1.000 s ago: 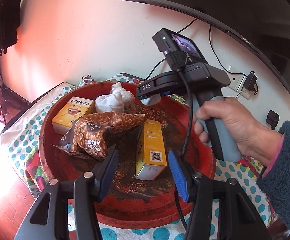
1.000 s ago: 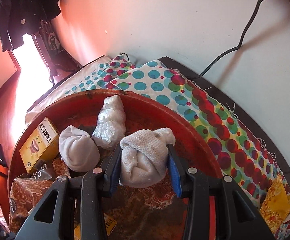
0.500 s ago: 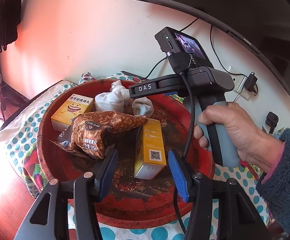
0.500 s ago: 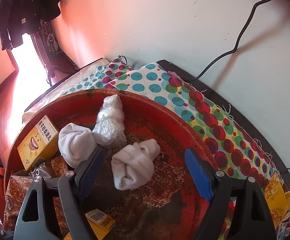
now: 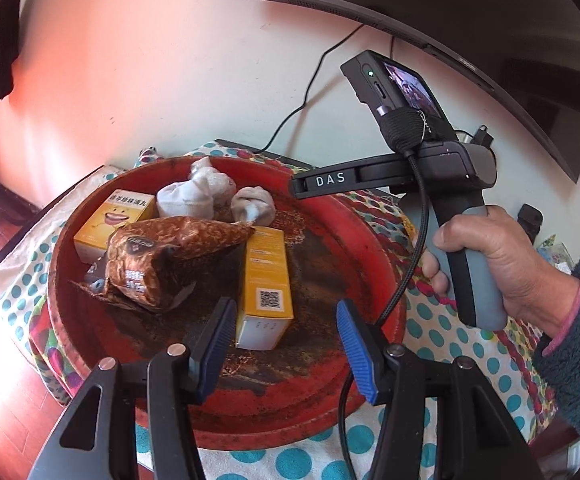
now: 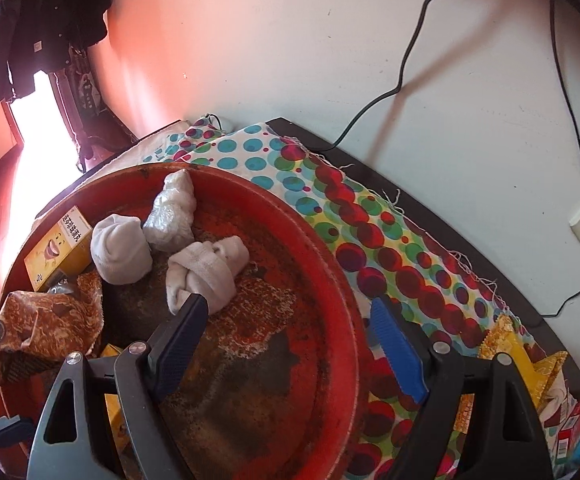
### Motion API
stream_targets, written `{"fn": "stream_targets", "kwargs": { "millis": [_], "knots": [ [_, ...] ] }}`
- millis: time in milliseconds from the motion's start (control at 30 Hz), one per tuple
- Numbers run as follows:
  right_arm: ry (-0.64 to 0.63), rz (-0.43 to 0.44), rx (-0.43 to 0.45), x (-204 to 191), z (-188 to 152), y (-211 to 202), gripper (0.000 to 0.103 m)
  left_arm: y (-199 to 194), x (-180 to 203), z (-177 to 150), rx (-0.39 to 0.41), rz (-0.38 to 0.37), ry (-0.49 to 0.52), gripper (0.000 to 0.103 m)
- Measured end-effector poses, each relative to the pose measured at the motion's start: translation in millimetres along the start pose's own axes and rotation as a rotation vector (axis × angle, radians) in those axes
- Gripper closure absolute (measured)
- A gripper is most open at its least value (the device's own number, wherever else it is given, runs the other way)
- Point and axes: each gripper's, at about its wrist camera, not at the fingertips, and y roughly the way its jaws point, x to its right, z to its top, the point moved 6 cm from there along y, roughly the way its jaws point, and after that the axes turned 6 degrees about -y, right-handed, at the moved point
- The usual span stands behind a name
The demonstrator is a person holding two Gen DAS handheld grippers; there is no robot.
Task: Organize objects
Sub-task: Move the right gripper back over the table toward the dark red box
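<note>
A round red tray (image 5: 374, 248) (image 6: 330, 264) holds a knotted white sock (image 6: 203, 270) (image 5: 253, 204), a rolled white sock (image 6: 119, 250) (image 5: 185, 200), a clear plastic bundle (image 6: 173, 212), a brown snack bag (image 5: 161, 256) (image 6: 45, 328) and two yellow boxes (image 5: 265, 284) (image 5: 109, 220). My right gripper (image 6: 285, 348) is open and empty above the tray's right part, behind the knotted sock. My left gripper (image 5: 283, 348) is open and empty over the tray's near side, in front of the upright yellow box. The right gripper's body (image 5: 430, 168) shows in the left wrist view.
The tray sits on a polka-dot cloth (image 6: 370, 224) over a dark table against a white wall. Yellow packets and small boxes (image 6: 522, 364) lie at the table's right end. Cables (image 6: 402, 80) hang down the wall. A monitor (image 5: 450, 0) is overhead.
My right gripper opened and let go of the knotted white sock, which now lies in the tray, then drew back to the right. The left gripper stayed nearly still.
</note>
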Motion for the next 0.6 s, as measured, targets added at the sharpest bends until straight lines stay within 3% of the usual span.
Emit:
{"fn": "stream_targets", "kwargs": {
  "millis": [200,433,600],
  "knots": [
    [0.035,-0.022,0.012,27.4,-20.7,-16.5,0.021,-7.3,24.6,-5.5,0.015,-0.092,0.071,0.049],
    [0.077,-0.058,0.004,61.6,-57.2,-28.8,0.021,-1.3,50.3,-22.0,-0.015,-0.097,0.191,0.049],
    [0.108,-0.08,-0.006,84.9,-83.2,-34.6,0.021,-5.3,66.8,-28.9,-0.041,-0.225,0.198,0.049]
  ]
}}
